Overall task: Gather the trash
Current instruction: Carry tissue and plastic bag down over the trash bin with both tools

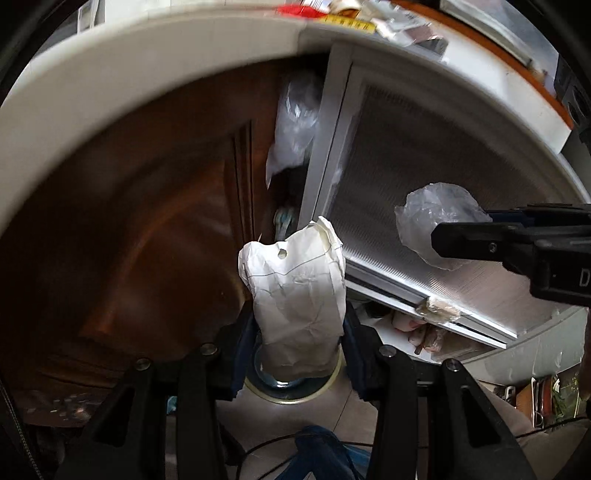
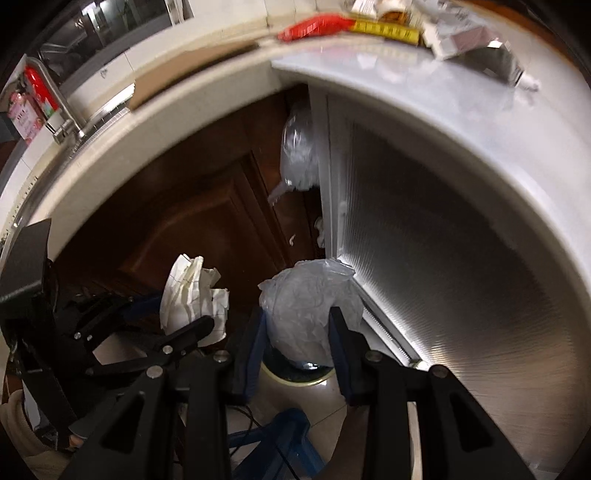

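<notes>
My left gripper (image 1: pixel 299 332) is shut on a crumpled white paper (image 1: pixel 295 291), held in the air below the counter edge; it also shows in the right wrist view (image 2: pixel 192 299). My right gripper (image 2: pixel 295 332) is shut on a crumpled clear plastic bag (image 2: pixel 306 306), which also shows at the right of the left wrist view (image 1: pixel 432 218). Below both loads, on the floor, stands a round bin with a pale rim (image 1: pixel 291 391), partly hidden by the paper; the right wrist view (image 2: pixel 295 374) shows it too.
A white countertop (image 2: pixel 424 81) curves overhead with a red wrapper (image 2: pixel 314 24), a yellow strip and a silver packet on it. A brown cabinet door (image 1: pixel 147 203) is on the left, a frosted white door (image 1: pixel 424 166) on the right, a hanging plastic bag (image 1: pixel 295 122) between them. Blue stool and cables lie on the floor.
</notes>
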Demonstrator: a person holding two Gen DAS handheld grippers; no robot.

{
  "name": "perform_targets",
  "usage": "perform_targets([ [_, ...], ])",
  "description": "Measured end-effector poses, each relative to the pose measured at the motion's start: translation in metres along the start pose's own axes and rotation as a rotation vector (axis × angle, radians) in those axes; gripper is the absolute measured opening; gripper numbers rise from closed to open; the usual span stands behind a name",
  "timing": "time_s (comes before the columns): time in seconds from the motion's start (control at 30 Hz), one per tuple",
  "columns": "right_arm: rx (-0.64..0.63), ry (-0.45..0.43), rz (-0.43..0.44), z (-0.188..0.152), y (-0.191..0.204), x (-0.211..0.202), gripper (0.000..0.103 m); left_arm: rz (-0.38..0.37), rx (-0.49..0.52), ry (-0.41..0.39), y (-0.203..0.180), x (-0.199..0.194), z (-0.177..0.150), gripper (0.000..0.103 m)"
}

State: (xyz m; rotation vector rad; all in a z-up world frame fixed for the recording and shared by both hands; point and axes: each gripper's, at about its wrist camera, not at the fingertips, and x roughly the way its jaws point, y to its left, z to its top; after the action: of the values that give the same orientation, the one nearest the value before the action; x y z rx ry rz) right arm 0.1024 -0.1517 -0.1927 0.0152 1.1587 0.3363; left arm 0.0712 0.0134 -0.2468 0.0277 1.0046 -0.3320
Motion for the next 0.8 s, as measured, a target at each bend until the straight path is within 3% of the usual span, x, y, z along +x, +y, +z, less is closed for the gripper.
perform_targets([
  [0.23, -0.033, 0.035, -0.062, -0.004, -0.005, 0.065, 0.034, -0.043, -0.040, 0.100, 0.013, 0.057, -0.018, 0.042],
  [0.57, 0.073, 0.222, 0.016, -0.050, -0.025, 0.157, 0.034, -0.053, -0.199, 0.240, 0.040, 0.115, -0.023, 0.043],
  [0.8, 0.150, 0.242, 0.065, -0.044, -0.044, 0.179, 0.035, -0.066, -0.208, 0.273, 0.043, 0.134, -0.029, 0.044],
])
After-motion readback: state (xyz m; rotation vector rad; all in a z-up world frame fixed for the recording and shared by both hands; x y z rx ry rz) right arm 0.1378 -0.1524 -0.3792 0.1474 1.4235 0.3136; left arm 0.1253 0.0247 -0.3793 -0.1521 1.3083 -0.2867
